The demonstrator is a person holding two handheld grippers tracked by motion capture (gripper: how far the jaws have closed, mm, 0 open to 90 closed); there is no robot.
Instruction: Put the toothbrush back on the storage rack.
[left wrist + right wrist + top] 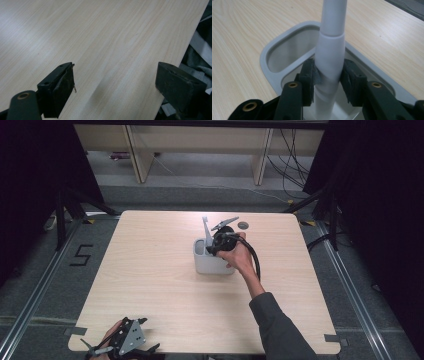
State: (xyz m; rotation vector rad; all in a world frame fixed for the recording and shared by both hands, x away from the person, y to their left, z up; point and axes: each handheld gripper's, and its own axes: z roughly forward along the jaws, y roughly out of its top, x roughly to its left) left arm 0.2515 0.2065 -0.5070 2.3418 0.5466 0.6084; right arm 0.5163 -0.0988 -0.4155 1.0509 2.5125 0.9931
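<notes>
Your left gripper [123, 343] sits at the near edge of the worktop [150, 285], close to its near-left corner, with your left hand [111, 336] around it. In the left gripper view its two black fingers [58, 90] stand wide apart with nothing but bare pale wood between them; the worktop's edge runs just beside the right-hand finger, and dark floor and grey fabric show past it.

Farther out, your right forearm in a grey sleeve [280, 330] reaches toward the middle of the worktop, where your right hand [239, 254] holds the right gripper [215, 244] over a light grey holder [212, 262]. In the right gripper view the fingers [308, 80] are closed on a white handle [330, 53], one pad pressing on each side of its thicker lower section. The handle stands nearly upright between them, its narrower upper part rising beyond the fingertips and its lower end going down into the holder's compartment just below the fingers. A second, empty compartment [289, 50] of the holder lies beyond the left-hand finger, divided from the first by a thin wall.

In the high view the handle [206, 231] sticks up out of the holder past the gripper. Beyond the fingers, near the far edge of the worktop, lies a small dark round disc [243, 225], well apart from the holder
</notes>
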